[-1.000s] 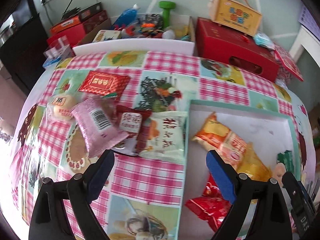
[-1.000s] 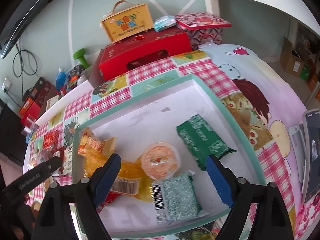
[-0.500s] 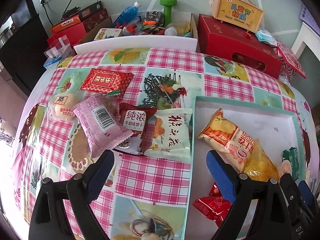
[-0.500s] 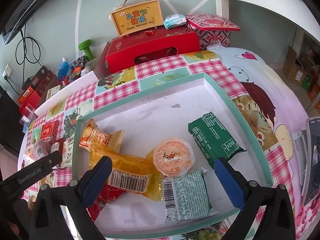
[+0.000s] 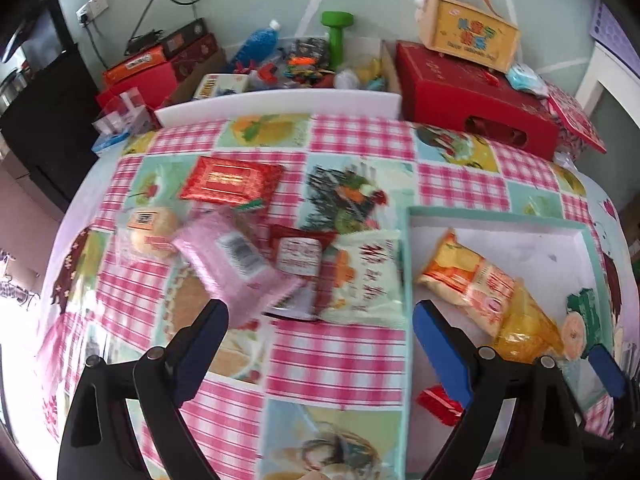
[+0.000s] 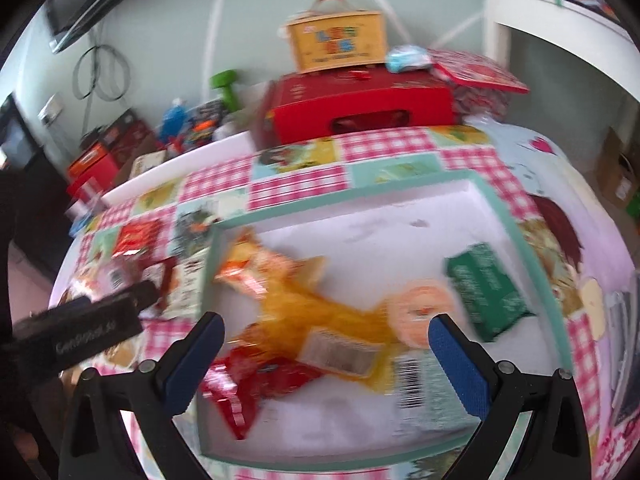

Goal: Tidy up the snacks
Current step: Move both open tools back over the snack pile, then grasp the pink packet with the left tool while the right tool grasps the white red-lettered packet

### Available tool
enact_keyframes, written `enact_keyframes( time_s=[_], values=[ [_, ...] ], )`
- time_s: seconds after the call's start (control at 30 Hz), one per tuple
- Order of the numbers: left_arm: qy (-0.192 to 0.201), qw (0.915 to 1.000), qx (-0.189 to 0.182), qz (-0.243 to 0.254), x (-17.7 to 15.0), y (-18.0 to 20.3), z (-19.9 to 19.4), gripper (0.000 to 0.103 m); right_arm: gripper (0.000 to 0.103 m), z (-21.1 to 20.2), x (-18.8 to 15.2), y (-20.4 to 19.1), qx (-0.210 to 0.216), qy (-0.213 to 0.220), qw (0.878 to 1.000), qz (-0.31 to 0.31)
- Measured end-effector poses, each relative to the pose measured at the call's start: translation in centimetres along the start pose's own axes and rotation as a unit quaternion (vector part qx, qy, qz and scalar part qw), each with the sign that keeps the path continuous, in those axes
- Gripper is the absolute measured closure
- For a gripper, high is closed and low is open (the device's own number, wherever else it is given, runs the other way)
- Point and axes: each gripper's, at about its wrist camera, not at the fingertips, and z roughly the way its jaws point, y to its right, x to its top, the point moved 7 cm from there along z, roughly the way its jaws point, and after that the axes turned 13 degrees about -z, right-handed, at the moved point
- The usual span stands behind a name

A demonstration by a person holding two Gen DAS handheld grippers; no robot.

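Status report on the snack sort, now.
Left gripper and right gripper both open, empty. Five packs still loose on the tablecloth, pink pack nearest left. Tray holds six. Nothing blocking.

snacks: pink packet (image 5: 236, 268) on cloth | orange bag (image 5: 480, 284) in tray (image 5: 496, 216)

A checked tablecloth (image 5: 336, 352) carries loose snack packets (image 5: 236, 268) beside a tray (image 5: 408, 264).
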Motion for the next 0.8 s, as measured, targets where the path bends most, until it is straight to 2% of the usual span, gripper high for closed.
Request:
enact_keyframes(
  time_s=[0.13,0.47,0.67,0.8],
  values=[
    [0.002,0.9994,0.006,-0.033,1.4,-3.0,0.2,0.009,0.0,-0.2,0.6,-2.6,0.004,0.013,0.999,-0.032],
    [-0.003,0.9924,0.014,-0.122,3.8,-9.9,0.9,0.009,0.0,1.0,2.2,-7.0,0.03,0.021,0.999,-0.035],
    [-0.018,0.9876,0.005,-0.156,4.4,-12.1,2.2,0.009,0.0,2.3,2.6,-10.4,0.038,0.019,0.997,-0.06],
    [-0.037,0.9853,-0.009,-0.167,4.2,-12.2,3.4,0.009,0.0,3.6,2.4,-12.1,0.04,0.009,0.996,-0.074]
  ],
)
